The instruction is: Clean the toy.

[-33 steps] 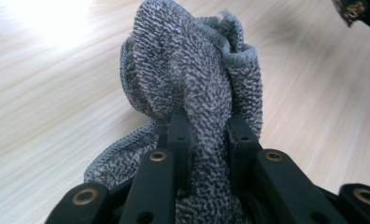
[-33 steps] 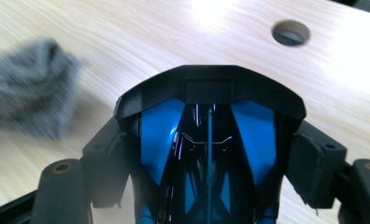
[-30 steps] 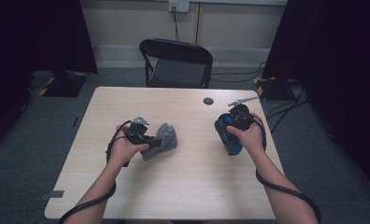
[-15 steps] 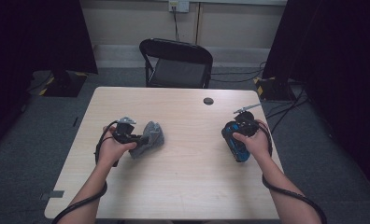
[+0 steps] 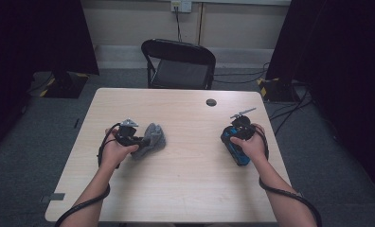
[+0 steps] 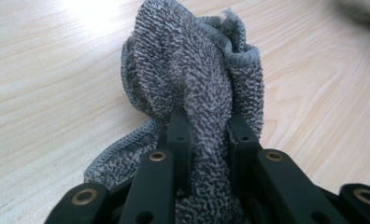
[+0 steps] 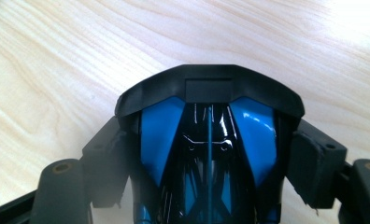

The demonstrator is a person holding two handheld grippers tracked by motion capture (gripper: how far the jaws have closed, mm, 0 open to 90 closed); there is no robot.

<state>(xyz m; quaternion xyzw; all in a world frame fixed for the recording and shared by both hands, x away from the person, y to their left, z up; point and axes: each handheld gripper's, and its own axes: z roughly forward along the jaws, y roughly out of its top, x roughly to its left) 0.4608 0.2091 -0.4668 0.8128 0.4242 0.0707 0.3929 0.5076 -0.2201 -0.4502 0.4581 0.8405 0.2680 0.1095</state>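
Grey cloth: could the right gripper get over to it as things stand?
Probably not yet: the right gripper is shut on the blue toy car. The bare table between it and the grey cloth leaves the way free.

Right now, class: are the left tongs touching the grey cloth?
Touching. In the left gripper view, the left tongs pinch a fold of the grey cloth, with both black jaws pressed against the fabric bunched between them.

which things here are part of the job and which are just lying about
In hand:
- grey cloth, pinched in the left gripper
- blue and black toy car, clamped in the right gripper

Lying about:
- folding chair behind the table
- small dark round spot near the table's far edge
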